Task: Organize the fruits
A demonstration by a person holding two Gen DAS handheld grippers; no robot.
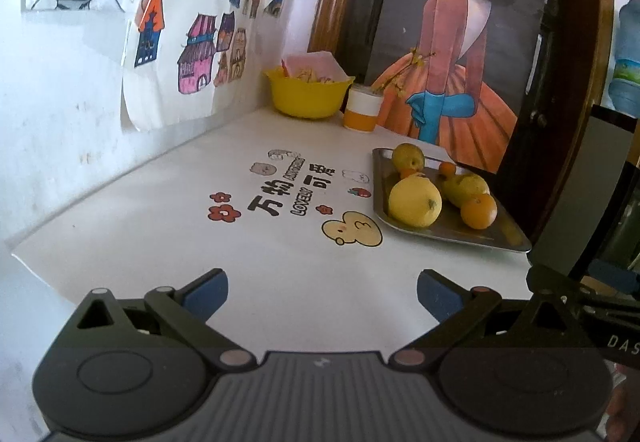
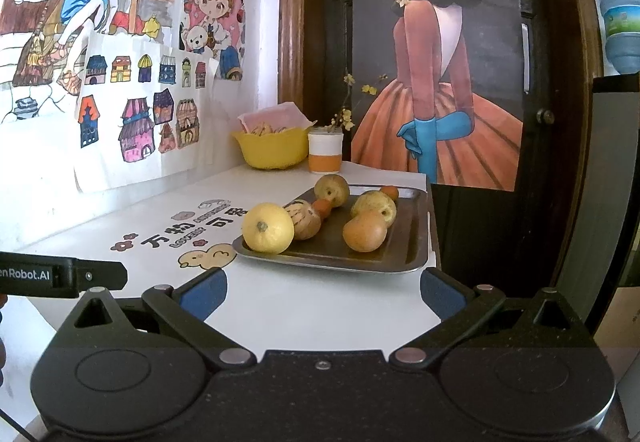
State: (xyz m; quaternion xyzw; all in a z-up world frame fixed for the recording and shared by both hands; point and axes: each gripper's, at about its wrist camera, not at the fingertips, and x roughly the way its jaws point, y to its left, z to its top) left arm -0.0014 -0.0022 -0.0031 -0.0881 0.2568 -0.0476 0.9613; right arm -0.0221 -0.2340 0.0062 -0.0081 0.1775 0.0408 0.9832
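Fruit is gathered on a steel tray (image 2: 412, 242) that sits at the right edge of the white table (image 1: 160, 210), short of its far right corner: a big yellow citrus (image 2: 268, 228) at the tray's near left corner, a striped brownish fruit (image 2: 306, 220) touching it, an orange (image 2: 365, 231) near the middle, two yellow-green pears (image 2: 332, 189) (image 2: 374, 204) behind, and small orange fruits (image 2: 390, 193) toward the far rim. With all of it on one tray, this could be a sorted result or a pile waiting to be sorted; I cannot tell which. Both tongs hang over the near edge, aimed at the tray, probably poised to reach: the left gripper (image 1: 322, 292) and the right gripper (image 2: 323, 292) each stand spread wide with nothing between the blue pads. Printed on the table top are "万物可爱" and "LOVELY" (image 1: 280, 190). At the far corner stand a yellow bowl (image 1: 306, 96) and an orange-and-white cup (image 1: 362, 110). The left tool's body reads "enRobot.AI" (image 2: 26, 275); "DAS" (image 1: 622, 344) shows on the right tool.
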